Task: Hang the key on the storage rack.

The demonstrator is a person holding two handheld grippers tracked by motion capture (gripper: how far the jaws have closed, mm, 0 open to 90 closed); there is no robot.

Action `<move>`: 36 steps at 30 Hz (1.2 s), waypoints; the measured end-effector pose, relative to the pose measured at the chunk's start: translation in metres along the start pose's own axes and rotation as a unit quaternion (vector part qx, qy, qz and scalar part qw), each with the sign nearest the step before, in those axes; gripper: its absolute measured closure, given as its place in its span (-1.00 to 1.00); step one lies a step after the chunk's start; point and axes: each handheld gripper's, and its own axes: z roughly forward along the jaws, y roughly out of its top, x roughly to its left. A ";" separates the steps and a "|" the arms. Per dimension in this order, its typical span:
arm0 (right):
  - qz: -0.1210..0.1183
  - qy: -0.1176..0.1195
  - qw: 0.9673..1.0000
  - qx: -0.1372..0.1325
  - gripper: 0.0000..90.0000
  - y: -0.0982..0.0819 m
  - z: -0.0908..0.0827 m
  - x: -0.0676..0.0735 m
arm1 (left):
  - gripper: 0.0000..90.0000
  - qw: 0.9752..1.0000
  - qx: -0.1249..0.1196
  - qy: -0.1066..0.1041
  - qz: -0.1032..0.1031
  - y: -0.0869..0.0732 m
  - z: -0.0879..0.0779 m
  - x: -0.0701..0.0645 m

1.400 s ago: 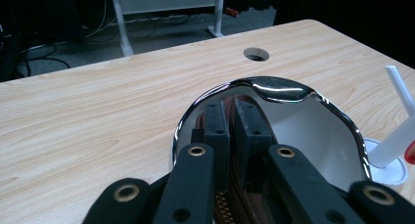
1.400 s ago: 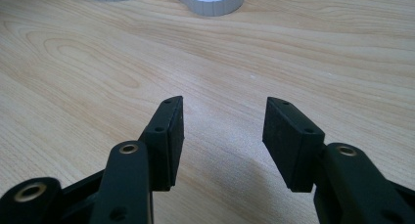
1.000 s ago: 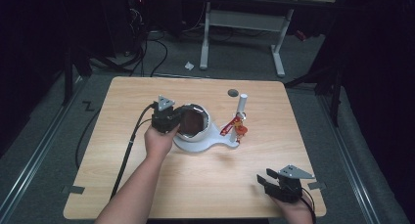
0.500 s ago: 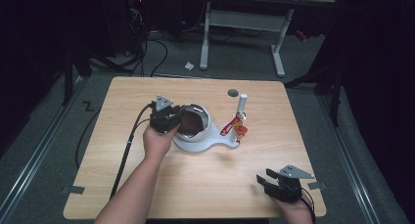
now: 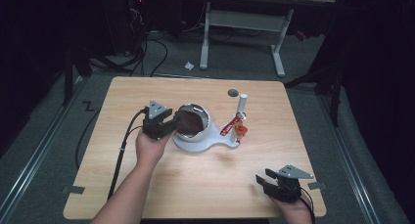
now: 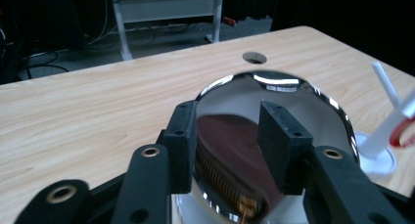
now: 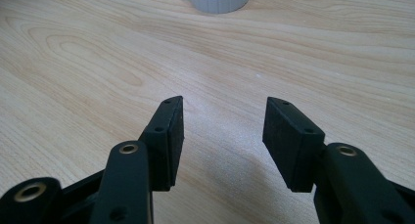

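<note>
From above, a pale, wood-grained tabletop point(image 5: 147, 185) carries a flat white plastic base point(image 5: 215, 143) with rounded lobes. On one lobe sits a shiny, mirror-polished metal bowl point(image 5: 193, 121), tipped so its dark reddish inside faces the left gripper point(image 5: 169, 125). On the other lobe rises a slim white post point(image 5: 242, 105) with a small red clamp point(image 5: 234, 127) at its foot. The black left gripper, a grey three-cornered plate on top, sits right at the bowl's rim; its jaws have just been opening. The right gripper point(image 5: 266, 181) rests low at the near right corner of the tabletop, well apart from the bowl.

In the left gripper view, the two matte black pads point(image 6: 279, 143) stand spread, one to each side of the bowl's point(image 6: 293, 94) chrome rim, which lies between them. I cannot tell whether either pad touches the metal. The curved wall mirrors the pads and a ribbed, brassy part of the gripper. The white post point(image 6: 384, 84) leans at the far right.

In the right gripper view, the right gripper point(image 7: 222, 136) has its jaws spread over bare wood, nothing between them. The base's point(image 7: 220, 0) rounded white edge lies farther off at the top.
</note>
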 end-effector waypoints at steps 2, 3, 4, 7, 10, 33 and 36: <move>-0.003 0.000 1.000 -0.001 0.12 0.000 0.000 0.000 | 0.22 1.000 0.002 0.005 0.006 -0.003 -0.005 0.001; -0.002 -0.001 1.000 -0.001 0.12 0.000 0.000 0.001 | 0.19 1.000 0.003 0.007 0.009 -0.005 -0.009 0.001; -0.001 -0.001 1.000 -0.001 0.12 0.000 0.000 0.001 | 0.15 1.000 0.003 0.006 0.008 -0.006 -0.012 0.002; -0.003 -0.002 1.000 0.000 0.12 0.000 0.000 0.000 | 0.07 1.000 0.004 0.004 0.008 -0.010 -0.022 0.003; 0.001 -0.002 1.000 0.001 0.12 0.000 0.000 0.000 | 0.03 1.000 0.002 0.003 0.015 -0.014 -0.032 0.003; 0.012 -0.014 1.000 -0.002 0.12 -0.001 0.003 -0.003 | -0.19 0.997 0.076 -0.025 -0.022 -0.107 -0.095 0.030; 0.009 -0.018 1.000 0.002 0.12 -0.003 0.003 -0.002 | -0.21 0.995 0.096 -0.012 -0.017 -0.130 -0.106 0.035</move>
